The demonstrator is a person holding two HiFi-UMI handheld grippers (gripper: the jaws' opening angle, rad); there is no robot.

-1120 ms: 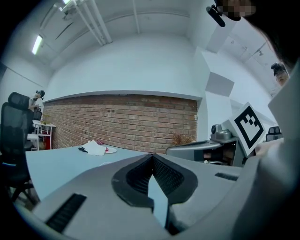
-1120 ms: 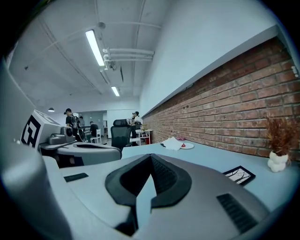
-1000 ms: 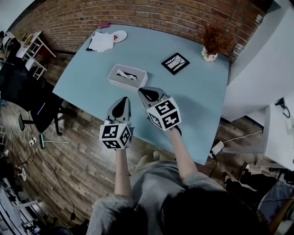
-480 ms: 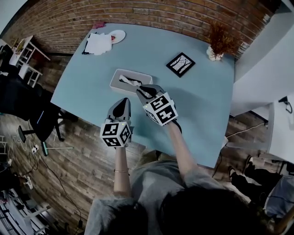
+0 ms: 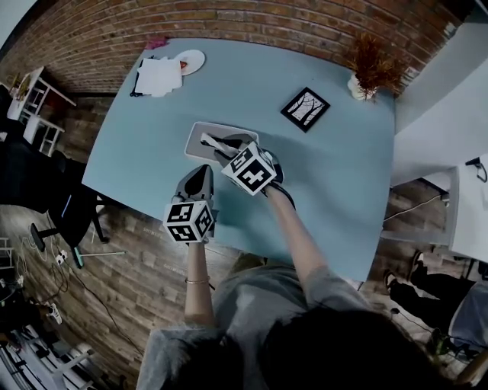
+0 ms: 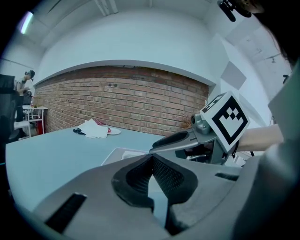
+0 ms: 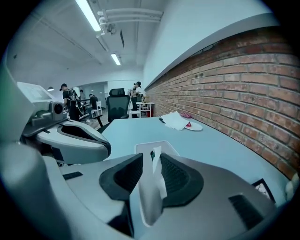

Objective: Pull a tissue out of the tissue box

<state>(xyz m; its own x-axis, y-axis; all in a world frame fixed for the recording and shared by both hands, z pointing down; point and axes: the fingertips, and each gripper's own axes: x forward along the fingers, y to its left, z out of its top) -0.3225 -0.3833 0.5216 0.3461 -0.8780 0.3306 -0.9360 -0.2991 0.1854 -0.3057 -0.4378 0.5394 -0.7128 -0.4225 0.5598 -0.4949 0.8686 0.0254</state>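
Your right gripper is over the tissue box, coming in from its right end. Jaws sit a narrow gap apart, not clamped. The tissue stands up out of the box slot between them, lying against one pad. The other pad is clear of it, and white box top shows through the gap.

Your left gripper hangs off the box's near side, by the table edge closest to you. Jaw tips are together with nothing between them, only table surface showing through the hollow below the tips. It isn't touching the box.

The box lies flat on the table, long side toward you.

- Small framed picture: beyond the box, to its right, well apart.
- Potted dry plant: further out the same way, at the far corner by the brick wall.
- Stack of papers and a plate just beside it: beyond the box, to its left.
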